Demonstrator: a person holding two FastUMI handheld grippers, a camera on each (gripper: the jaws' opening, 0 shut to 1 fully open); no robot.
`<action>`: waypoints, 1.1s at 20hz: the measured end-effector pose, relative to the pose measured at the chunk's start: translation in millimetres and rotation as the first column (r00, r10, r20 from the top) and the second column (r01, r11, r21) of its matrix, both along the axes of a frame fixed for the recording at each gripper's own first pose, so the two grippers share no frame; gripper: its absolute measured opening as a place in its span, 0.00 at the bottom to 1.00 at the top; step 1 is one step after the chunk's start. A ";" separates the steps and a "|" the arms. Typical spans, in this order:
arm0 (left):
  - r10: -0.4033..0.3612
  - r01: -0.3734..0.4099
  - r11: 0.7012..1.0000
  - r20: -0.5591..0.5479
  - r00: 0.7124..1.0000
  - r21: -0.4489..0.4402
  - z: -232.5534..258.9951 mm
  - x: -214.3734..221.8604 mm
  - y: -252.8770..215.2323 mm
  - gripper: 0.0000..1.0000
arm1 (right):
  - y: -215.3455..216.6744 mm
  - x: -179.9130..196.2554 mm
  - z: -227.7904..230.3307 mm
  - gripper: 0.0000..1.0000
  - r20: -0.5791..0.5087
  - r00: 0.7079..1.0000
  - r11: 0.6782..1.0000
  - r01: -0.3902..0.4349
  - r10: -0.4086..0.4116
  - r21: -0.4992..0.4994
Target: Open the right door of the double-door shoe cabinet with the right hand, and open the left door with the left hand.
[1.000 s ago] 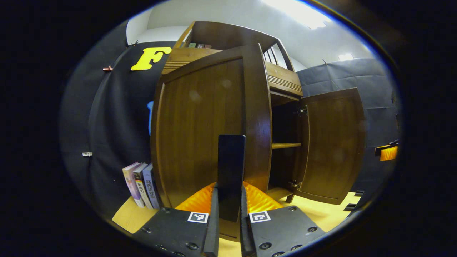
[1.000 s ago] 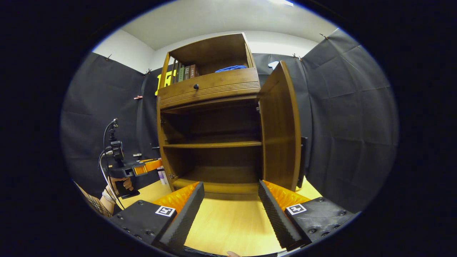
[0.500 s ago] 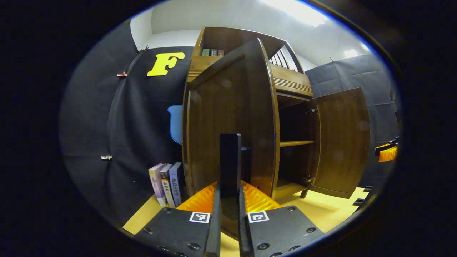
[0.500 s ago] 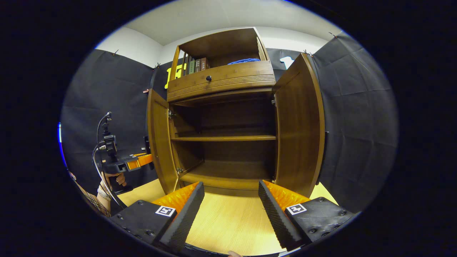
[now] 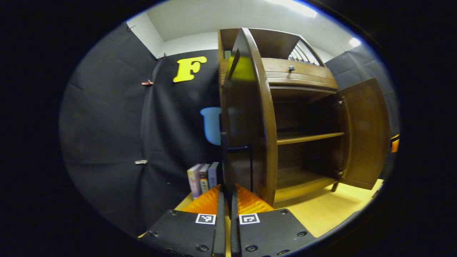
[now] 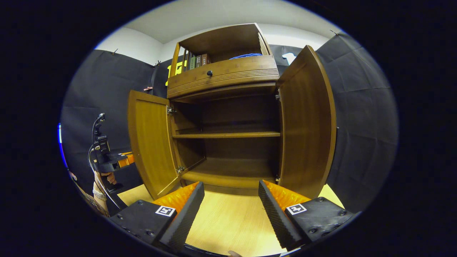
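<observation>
Doors of the cabinet both stand swung out, so the task looks all but done. From the right gripper, the cabinet lies straight ahead, the left door off to its left and the right door just up and right of its fingers; this gripper is spread wide, holds nothing and touches neither door. From the left gripper, the left door stands edge-on directly ahead, its long axis upright, with the dark handle running down into the fingers. These are drawn almost together with only a thin gap, and seem to pinch the handle's lower end. This hand is plainly the nearer to that door; letting go and drawing straight back appears to be what remains. Books stand just left of the door.
</observation>
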State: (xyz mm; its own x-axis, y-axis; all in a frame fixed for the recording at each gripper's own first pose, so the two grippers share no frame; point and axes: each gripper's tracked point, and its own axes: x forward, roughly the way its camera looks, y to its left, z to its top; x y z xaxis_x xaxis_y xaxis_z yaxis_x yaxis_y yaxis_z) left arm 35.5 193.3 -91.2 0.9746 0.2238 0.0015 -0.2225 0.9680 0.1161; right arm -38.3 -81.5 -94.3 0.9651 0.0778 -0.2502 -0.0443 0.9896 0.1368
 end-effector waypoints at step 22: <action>-0.224 0.232 0.970 0.102 0.969 -0.074 82.2 -74.7 -95.8 0.05 | 9.0 58.2 -8.2 0.97 0.004 1.000 0.998 0.000 0.000 -0.065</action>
State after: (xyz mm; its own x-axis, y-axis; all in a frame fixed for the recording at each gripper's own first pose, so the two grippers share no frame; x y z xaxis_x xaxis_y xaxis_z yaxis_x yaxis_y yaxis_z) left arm -39.3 97.5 -9.0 0.9964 -0.0013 0.0844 -0.0005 0.9998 0.0213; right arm 19.9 -72.5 -102.5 0.9660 0.0614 -0.2512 -0.0446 0.9964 0.0720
